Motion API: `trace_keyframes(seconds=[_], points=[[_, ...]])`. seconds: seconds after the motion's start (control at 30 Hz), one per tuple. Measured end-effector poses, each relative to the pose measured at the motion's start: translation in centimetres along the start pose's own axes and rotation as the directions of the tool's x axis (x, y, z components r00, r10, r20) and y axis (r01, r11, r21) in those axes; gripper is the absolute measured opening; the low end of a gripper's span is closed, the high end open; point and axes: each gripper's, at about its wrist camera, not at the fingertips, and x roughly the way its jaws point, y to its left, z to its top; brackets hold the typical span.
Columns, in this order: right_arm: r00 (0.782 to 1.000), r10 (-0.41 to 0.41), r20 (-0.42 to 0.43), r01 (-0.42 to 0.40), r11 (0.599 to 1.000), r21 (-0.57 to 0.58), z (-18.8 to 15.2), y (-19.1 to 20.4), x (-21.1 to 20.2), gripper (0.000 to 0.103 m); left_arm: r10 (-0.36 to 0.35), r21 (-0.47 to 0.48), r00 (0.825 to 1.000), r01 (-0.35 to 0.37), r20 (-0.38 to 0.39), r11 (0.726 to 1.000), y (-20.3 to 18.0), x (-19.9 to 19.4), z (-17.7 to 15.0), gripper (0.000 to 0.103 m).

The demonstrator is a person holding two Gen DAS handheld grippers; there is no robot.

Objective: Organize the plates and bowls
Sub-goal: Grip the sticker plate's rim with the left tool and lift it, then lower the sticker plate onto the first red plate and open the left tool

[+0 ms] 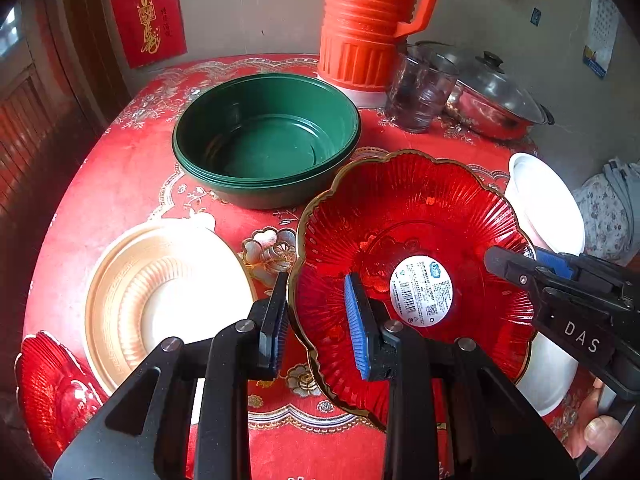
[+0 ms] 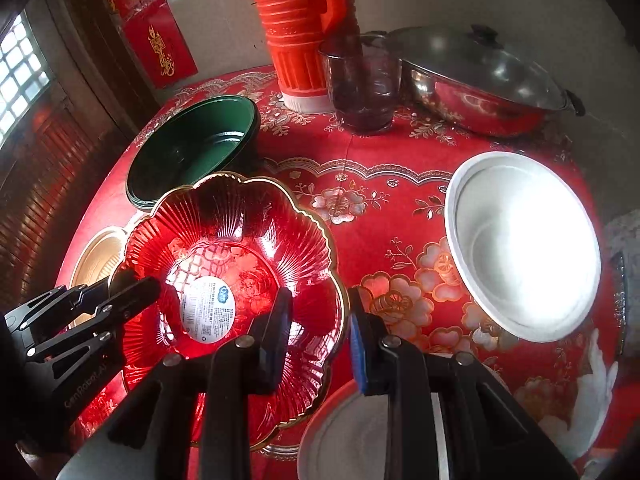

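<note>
**Both grippers straddle the rim of the red dish**

The red scalloped dish point(image 1: 412, 264) stands near the front of the counter point(image 1: 120, 184), mouth up, its round sticker point(image 1: 424, 292) facing up from the bottom. It is nearly round, so it has no real long axis; what matters is the rim. The left gripper point(image 1: 316, 320) has one finger outside the rim and the blue pad inside, jaws apart and not yet pressing. The right gripper point(image 2: 320, 336) does the same on the opposite edge, also wide, holding nothing. Both are equally near; I judge that either can close on the rim.

The dish seems to overlap a white plate point(image 2: 352, 440) at its right-front edge. The green bowls point(image 1: 264, 140) sit nested just behind it, the gold-rimmed plate point(image 1: 168, 292) to its left, a second red dish point(image 1: 52, 384) at the far left, and the white bowl point(image 2: 524, 248) on the right.
</note>
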Motion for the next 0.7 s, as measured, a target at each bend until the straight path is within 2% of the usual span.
trace_keyframes(seconds=[0.4,0.7], points=[[1.000,0.004,0.020,-0.003,0.998,-0.062,-2.0,4.6,-3.1,0.026,-0.016,-0.045,1.000,0.017,0.022,0.999,3.5,-4.1,-2.8,0.027],[0.999,0.039,0.025,-0.035,0.991,-0.133,-3.8,9.9,-4.3,0.026,0.017,-0.095,0.999,-0.012,0.050,0.995,8.0,-7.9,-5.4,0.027]])
